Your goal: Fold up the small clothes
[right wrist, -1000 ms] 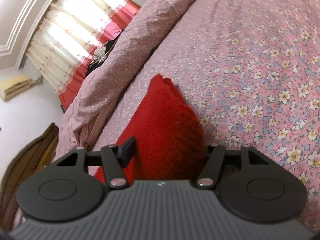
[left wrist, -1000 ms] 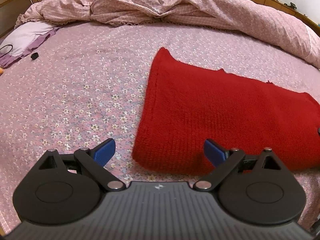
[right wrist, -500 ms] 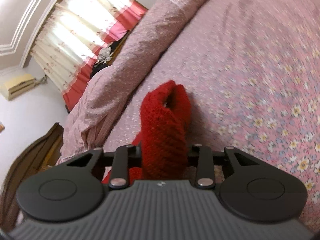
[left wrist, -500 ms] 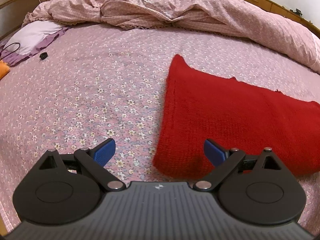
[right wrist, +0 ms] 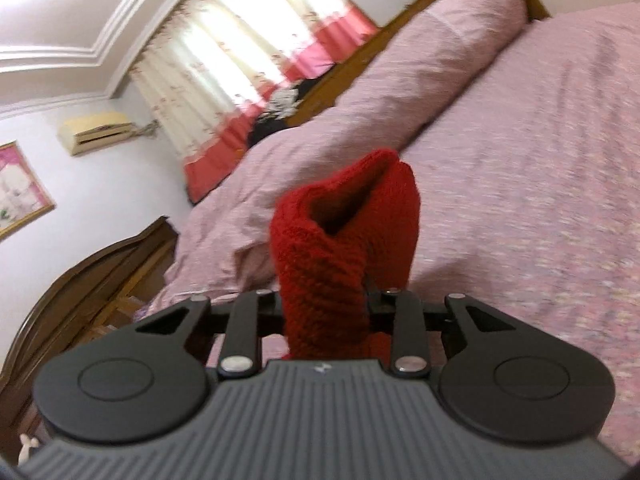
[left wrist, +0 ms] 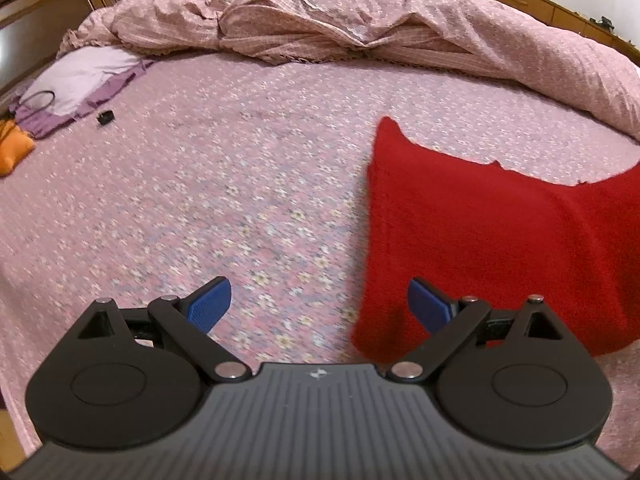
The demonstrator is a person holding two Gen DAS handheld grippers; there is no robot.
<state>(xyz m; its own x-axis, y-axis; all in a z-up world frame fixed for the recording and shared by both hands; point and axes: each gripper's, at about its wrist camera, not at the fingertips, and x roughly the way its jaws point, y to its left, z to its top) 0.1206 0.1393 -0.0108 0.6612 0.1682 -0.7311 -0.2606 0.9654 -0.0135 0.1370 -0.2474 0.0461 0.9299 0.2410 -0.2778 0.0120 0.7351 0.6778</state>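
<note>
A red knitted garment [left wrist: 492, 236] lies on the pink flowered bedspread [left wrist: 240, 184], at the right of the left wrist view; its right part rises off the bed. My left gripper [left wrist: 320, 304] is open and empty, low over the bed at the garment's near left corner, its right blue pad [left wrist: 428, 304] over the knit. My right gripper [right wrist: 326, 312] is shut on a bunched end of the red garment [right wrist: 340, 236] and holds it lifted above the bed.
A rumpled pink quilt [left wrist: 360, 16] lies across the far side of the bed. A white and purple cloth [left wrist: 84, 76], a small black object [left wrist: 105, 117] and an orange item [left wrist: 12, 150] lie at the far left. A wooden headboard [right wrist: 100, 272] and a curtained window [right wrist: 248, 64] show beyond.
My right gripper closed on the end of the red garment and lifted it off the bed. My left gripper stayed open and shifted left, so the garment now sits further right.
</note>
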